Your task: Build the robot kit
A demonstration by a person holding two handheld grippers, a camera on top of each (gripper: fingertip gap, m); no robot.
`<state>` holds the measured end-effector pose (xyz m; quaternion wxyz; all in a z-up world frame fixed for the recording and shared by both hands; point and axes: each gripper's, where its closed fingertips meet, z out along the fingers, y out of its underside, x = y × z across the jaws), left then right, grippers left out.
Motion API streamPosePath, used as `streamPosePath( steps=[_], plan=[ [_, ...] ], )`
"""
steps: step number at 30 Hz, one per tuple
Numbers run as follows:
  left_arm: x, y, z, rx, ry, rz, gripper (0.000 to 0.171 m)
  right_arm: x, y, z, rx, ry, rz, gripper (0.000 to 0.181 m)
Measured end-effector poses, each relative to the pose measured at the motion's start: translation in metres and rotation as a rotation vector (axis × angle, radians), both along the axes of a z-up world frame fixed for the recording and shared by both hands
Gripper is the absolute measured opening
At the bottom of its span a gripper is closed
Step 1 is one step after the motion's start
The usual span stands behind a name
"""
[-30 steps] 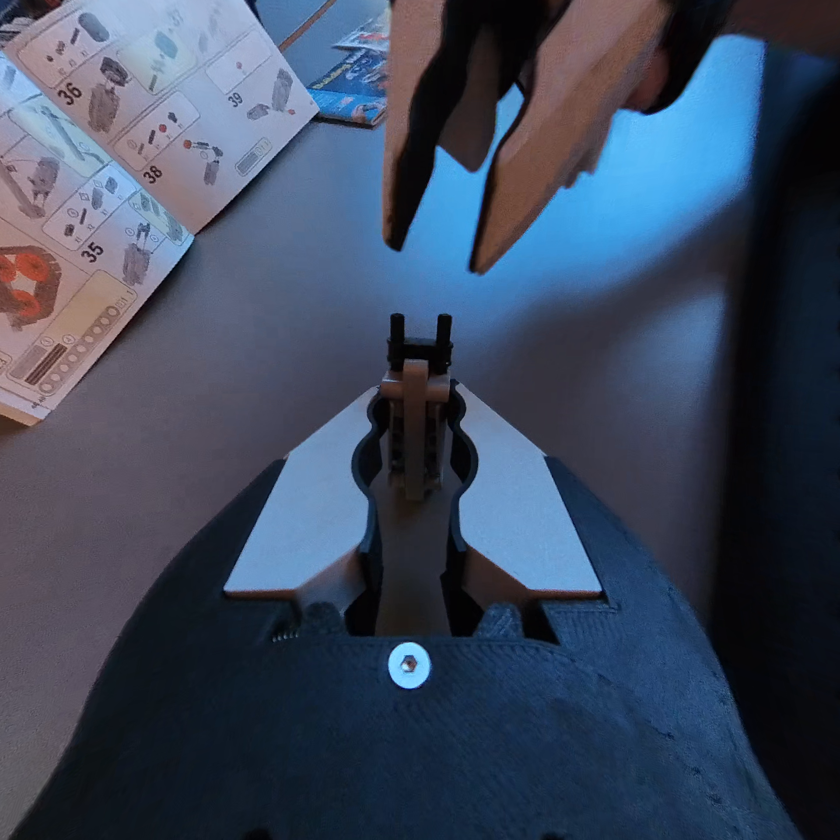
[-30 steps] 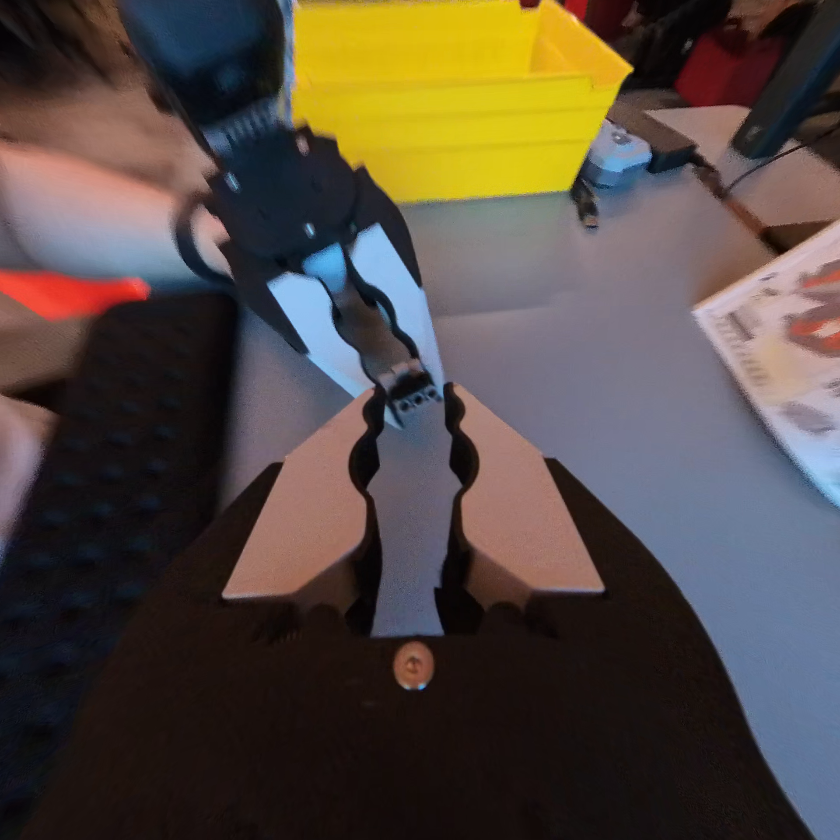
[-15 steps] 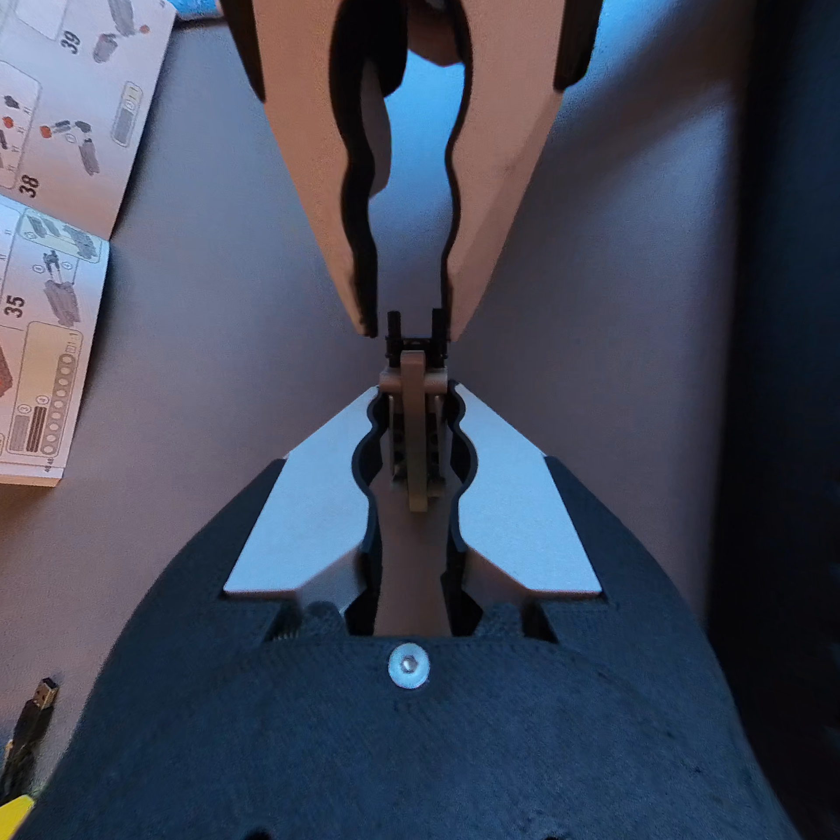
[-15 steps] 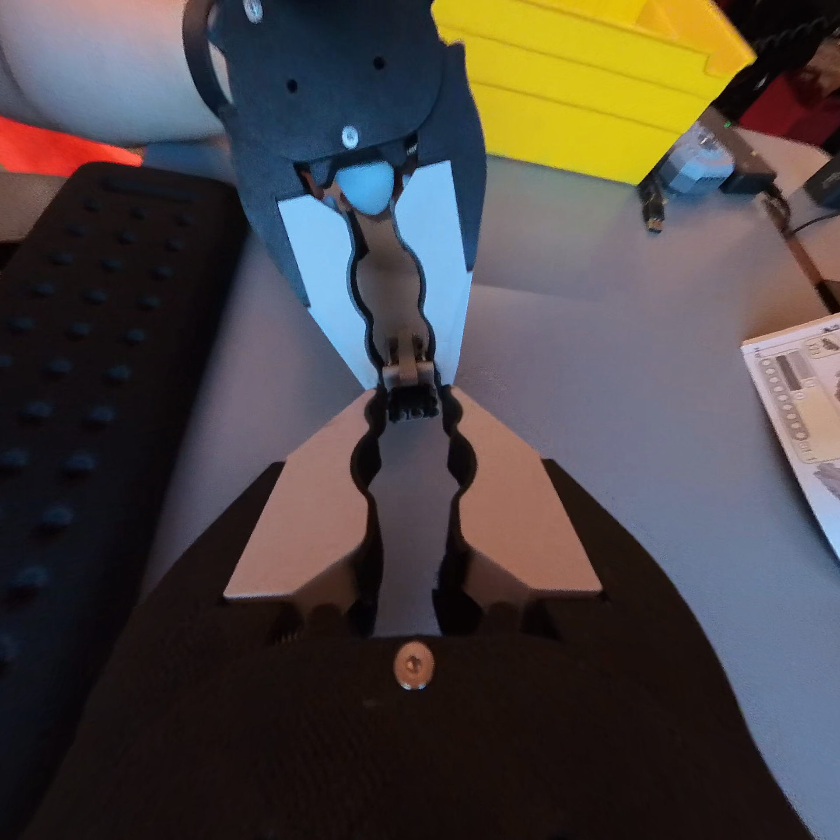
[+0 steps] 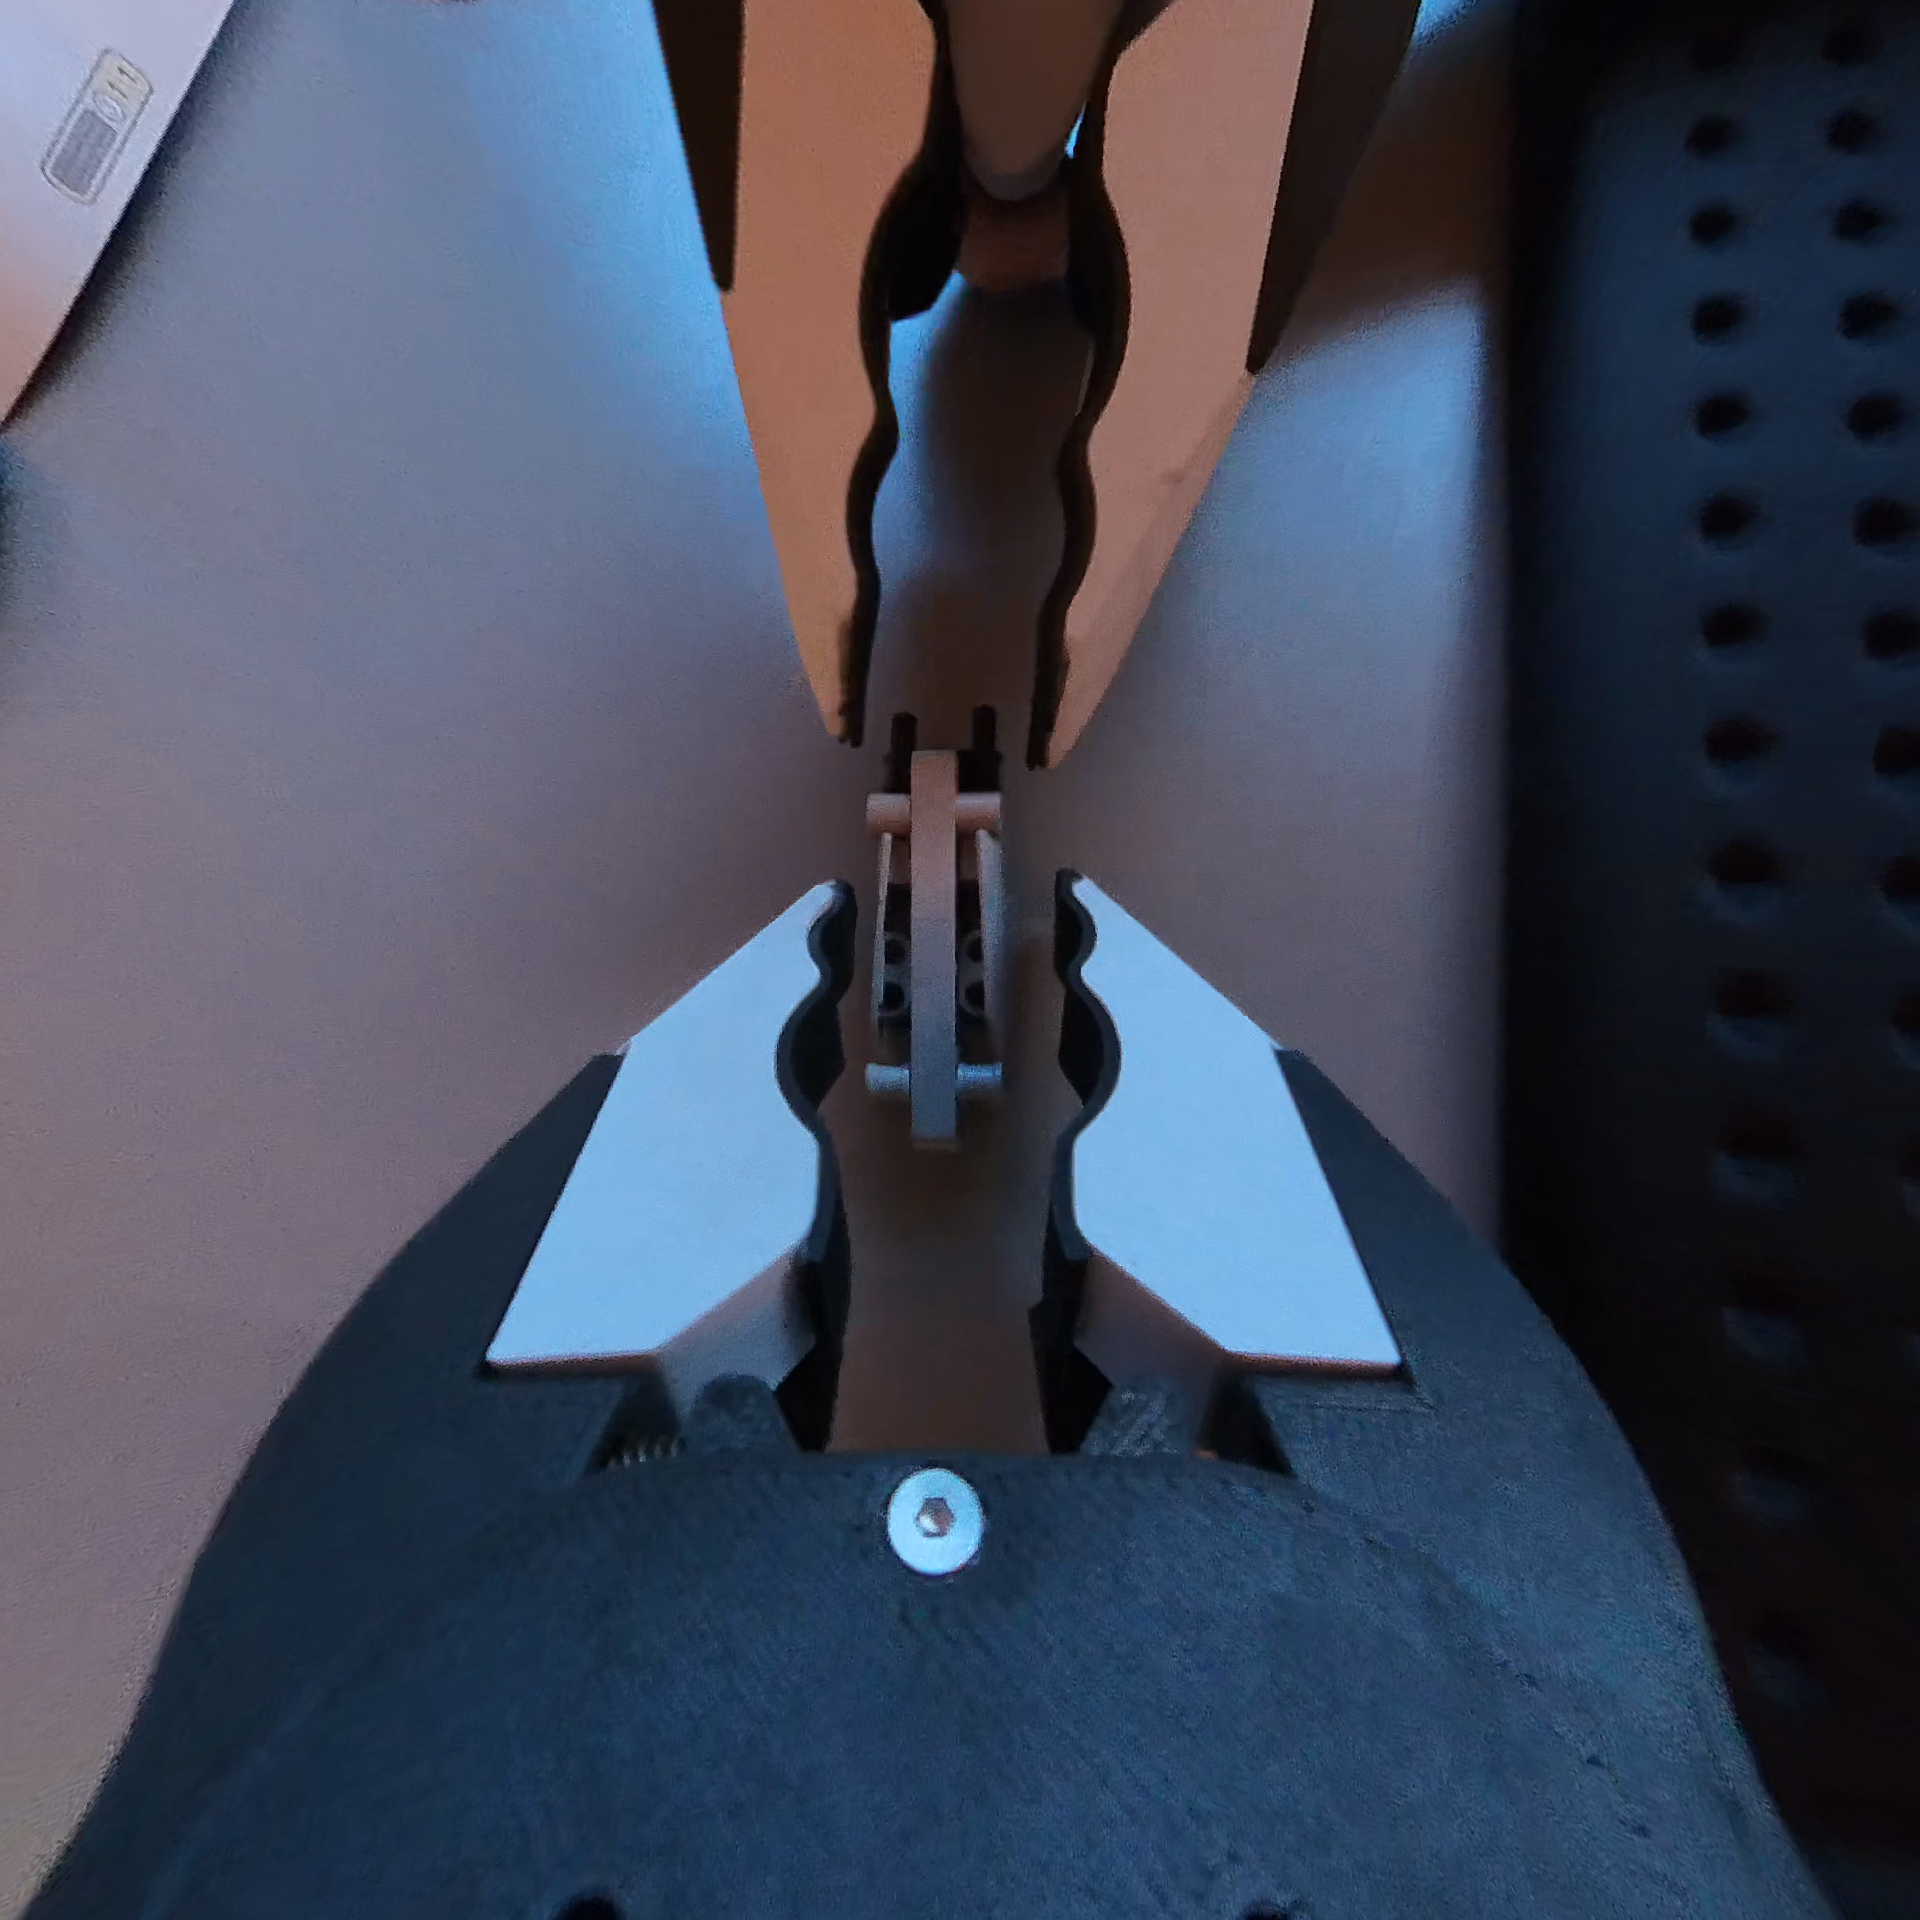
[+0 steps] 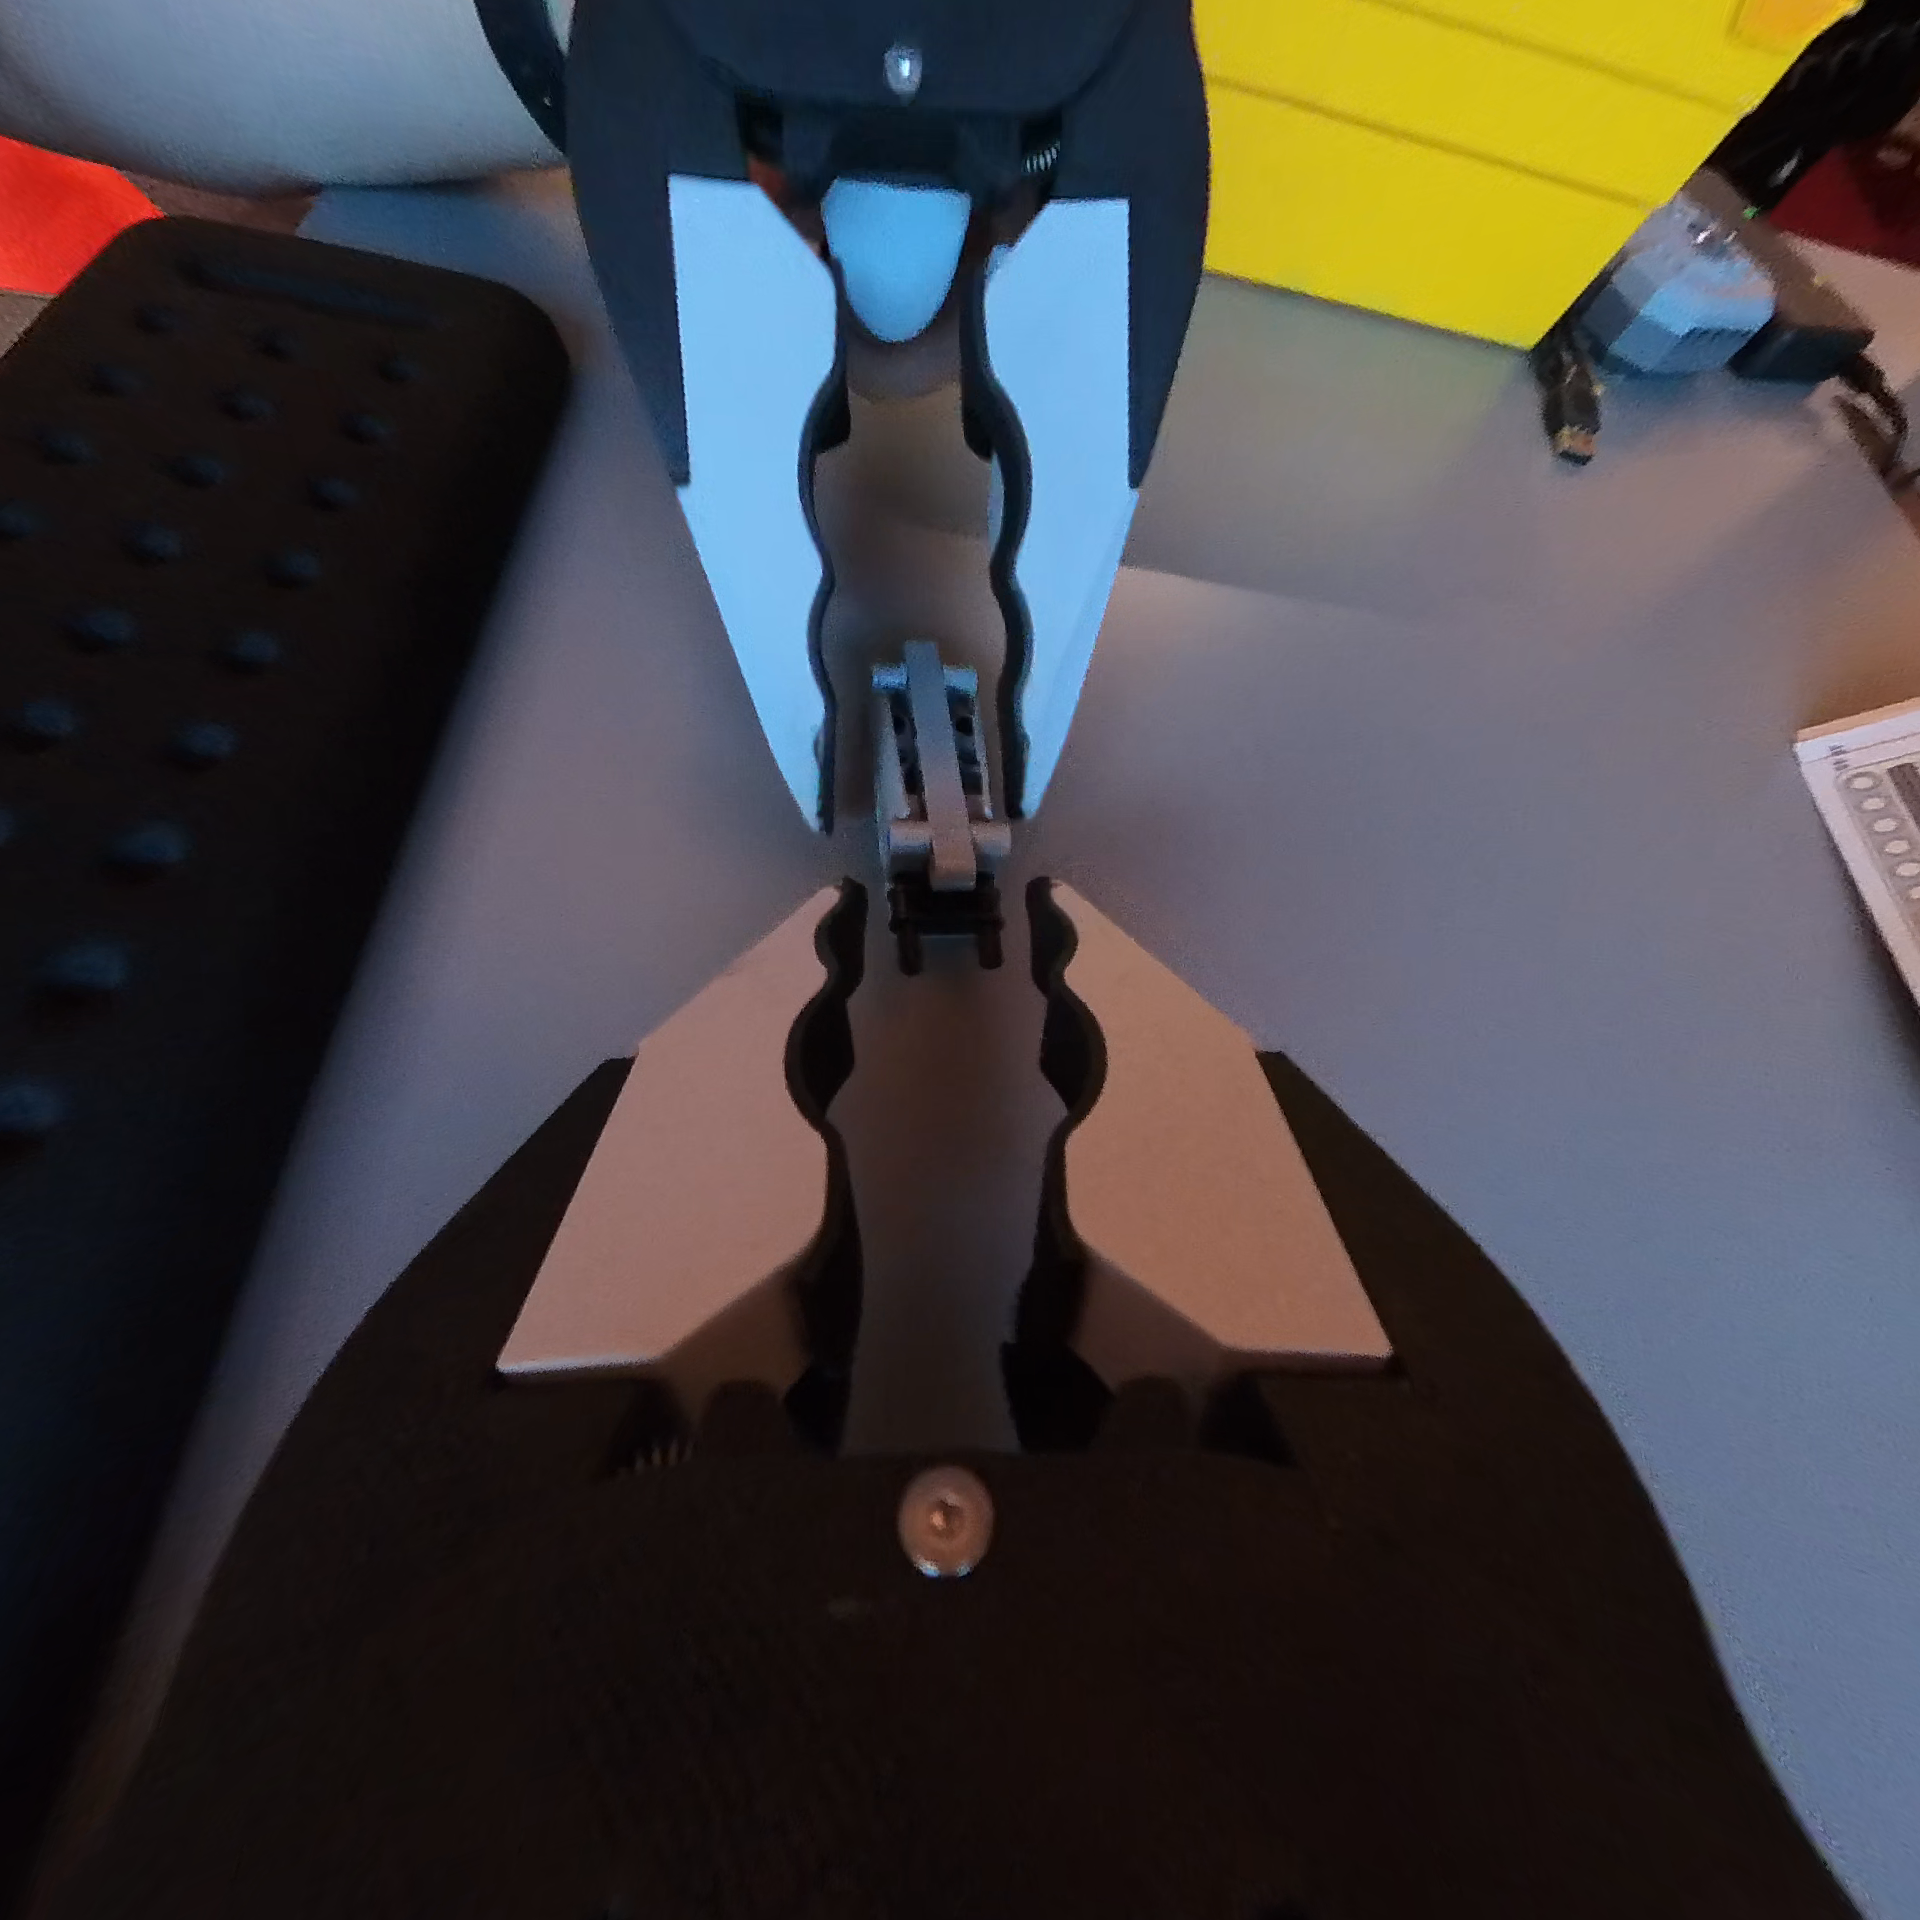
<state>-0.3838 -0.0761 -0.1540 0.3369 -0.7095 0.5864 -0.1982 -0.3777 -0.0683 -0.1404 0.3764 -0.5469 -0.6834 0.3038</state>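
Note:
A small grey brick assembly (image 5: pixel 935 966) with two black pins (image 5: pixel 982 727) at its far end sits between the fingers of my left gripper (image 5: pixel 954 888). The jaws stand slightly apart, with a gap showing on each side of it. I cannot tell what bears it. My right gripper (image 5: pixel 940 738) comes from the opposite side, open, its tips flanking the black pins without touching. In the right wrist view the right gripper (image 6: pixel 943 894) brackets the pins (image 6: pixel 945 930). The left gripper (image 6: pixel 923 816) faces it around the assembly (image 6: pixel 940 769). Both hover over a grey table (image 6: pixel 1403 727).
A black studded mat (image 6: pixel 208 623) lies on one side and also shows in the left wrist view (image 5: pixel 1745 831). A yellow bin (image 6: pixel 1455 156) stands behind, with a grey device and cable (image 6: pixel 1683 301) beside it. An instruction booklet (image 6: pixel 1870 831) lies on the other side. The tips of both grippers are at nearly the same place.
My right gripper has come in nose to nose with the left until its tips flank the black pins. The left jaws have widened a little off the assembly.

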Motion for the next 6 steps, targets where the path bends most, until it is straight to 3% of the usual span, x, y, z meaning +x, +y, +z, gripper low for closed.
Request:
streamPosePath(
  steps=[6],
  plan=[
    [-0.0049, -0.0018, -0.0054, -0.088, -0.074, -0.008, 0.024, 0.0007, 0.0019, -0.0055, -0.034, -0.039, -0.002, 0.025]
  ],
)
